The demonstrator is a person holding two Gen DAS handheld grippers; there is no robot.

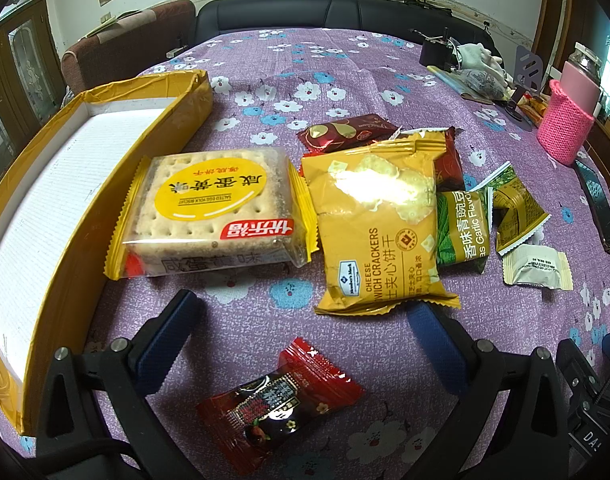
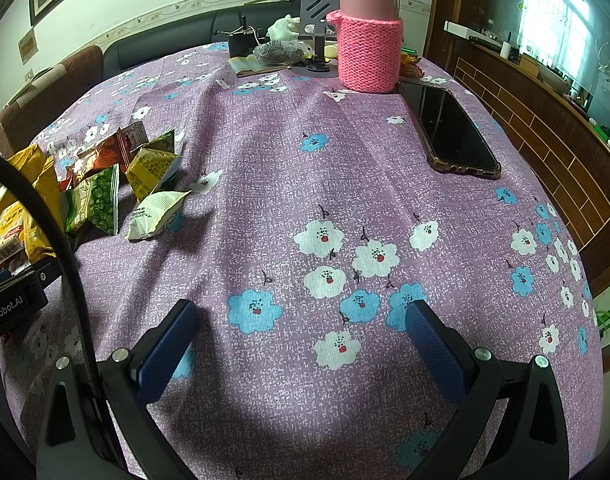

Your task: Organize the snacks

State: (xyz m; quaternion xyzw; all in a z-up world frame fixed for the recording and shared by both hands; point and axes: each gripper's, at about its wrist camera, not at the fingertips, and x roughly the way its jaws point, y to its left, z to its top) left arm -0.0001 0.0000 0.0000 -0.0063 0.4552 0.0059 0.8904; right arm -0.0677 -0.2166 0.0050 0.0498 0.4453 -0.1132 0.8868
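Lying under everything: purple floral tablecloth (image 2: 345,184). Sitting at far left, a yellow box (image 1: 117,184) with white inside, empty. Resting just beside its wall, a salted egg yolk biscuit pack (image 1: 213,212); touching that pack's right edge, a cheese cracker packet (image 1: 381,224), overlapping dark red and green pea packets (image 1: 461,228). Lying apart, near the camera, a red candy (image 1: 281,400), sitting between the spread fingers of the left gripper (image 1: 305,320). Hovering over bare cloth, right gripper (image 2: 301,320), fingers likewise spread, gripping nothing. Standing far back, pink knitted-sleeve flask (image 2: 369,48), black phone (image 2: 449,128) just beside.
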